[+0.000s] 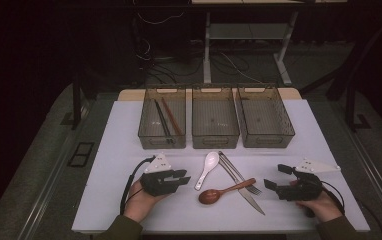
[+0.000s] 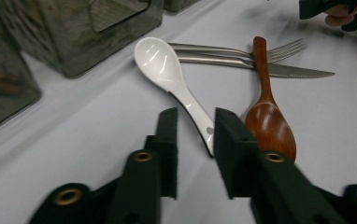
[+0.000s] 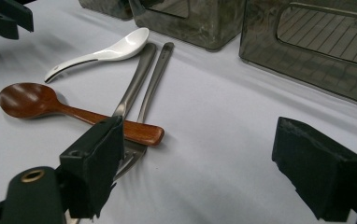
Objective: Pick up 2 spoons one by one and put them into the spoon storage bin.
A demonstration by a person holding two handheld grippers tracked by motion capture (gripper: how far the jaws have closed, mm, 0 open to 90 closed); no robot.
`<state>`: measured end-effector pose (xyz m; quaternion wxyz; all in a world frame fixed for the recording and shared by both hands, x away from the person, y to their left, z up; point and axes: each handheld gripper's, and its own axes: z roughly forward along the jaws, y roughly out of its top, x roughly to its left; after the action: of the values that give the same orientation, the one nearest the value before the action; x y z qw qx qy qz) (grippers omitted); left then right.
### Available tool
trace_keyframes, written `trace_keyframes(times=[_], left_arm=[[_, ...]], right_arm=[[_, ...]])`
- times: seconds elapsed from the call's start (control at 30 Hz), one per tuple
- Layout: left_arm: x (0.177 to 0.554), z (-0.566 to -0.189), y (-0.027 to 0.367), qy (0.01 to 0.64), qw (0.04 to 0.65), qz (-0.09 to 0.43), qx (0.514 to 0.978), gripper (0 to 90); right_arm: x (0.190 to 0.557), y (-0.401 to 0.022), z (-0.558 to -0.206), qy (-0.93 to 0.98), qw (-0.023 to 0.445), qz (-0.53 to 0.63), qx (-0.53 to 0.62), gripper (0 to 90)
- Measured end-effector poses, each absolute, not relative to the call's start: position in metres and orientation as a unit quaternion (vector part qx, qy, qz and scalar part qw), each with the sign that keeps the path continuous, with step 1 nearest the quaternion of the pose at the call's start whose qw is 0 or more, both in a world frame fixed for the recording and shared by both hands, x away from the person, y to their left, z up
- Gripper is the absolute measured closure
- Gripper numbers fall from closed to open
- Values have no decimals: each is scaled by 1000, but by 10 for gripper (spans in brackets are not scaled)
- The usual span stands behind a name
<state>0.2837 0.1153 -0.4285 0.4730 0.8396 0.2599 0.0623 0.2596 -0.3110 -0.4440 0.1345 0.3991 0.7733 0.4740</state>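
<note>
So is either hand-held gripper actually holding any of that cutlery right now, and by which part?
No, nothing is held. The left hand-held gripper has narrow jaws aimed at the white spoon's handle; the right hand-held gripper is wide open.

Three bins (image 1: 215,122) stand in a row along the far edge of the tabletop (image 1: 119,150); chopsticks (image 1: 166,119) lie in the left one. Nearer the front edge, at mid-tabletop, the ceramic spoon (image 1: 207,169) lies left of the fork (image 1: 239,173) and knife (image 1: 244,190), and the wooden spoon (image 1: 225,191) lies across both.

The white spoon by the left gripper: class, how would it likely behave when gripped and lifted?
The white spoon looks glossy, so its handle may slip between pads. It appears rigid, probably ceramic, so likely breakable if dropped. Its curved bowl might rock when pushed.
</note>
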Motion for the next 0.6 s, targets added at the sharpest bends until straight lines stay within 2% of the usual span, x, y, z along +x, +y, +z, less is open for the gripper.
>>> trace_keyframes(times=[0.1,0.17,0.4,0.6], left_arm=[[289,-428,103,253,463,55,848,838],[293,-428,94,247,462,51,850,871],[304,-431,61,233,440,40,867,885],[300,-441,45,226,413,41,881,885]], right_arm=[[260,-311,-444,774,136,473,399,166],[259,-311,-444,774,136,473,399,166],[260,-312,-444,773,137,473,399,166],[259,-313,-444,772,139,473,402,166]])
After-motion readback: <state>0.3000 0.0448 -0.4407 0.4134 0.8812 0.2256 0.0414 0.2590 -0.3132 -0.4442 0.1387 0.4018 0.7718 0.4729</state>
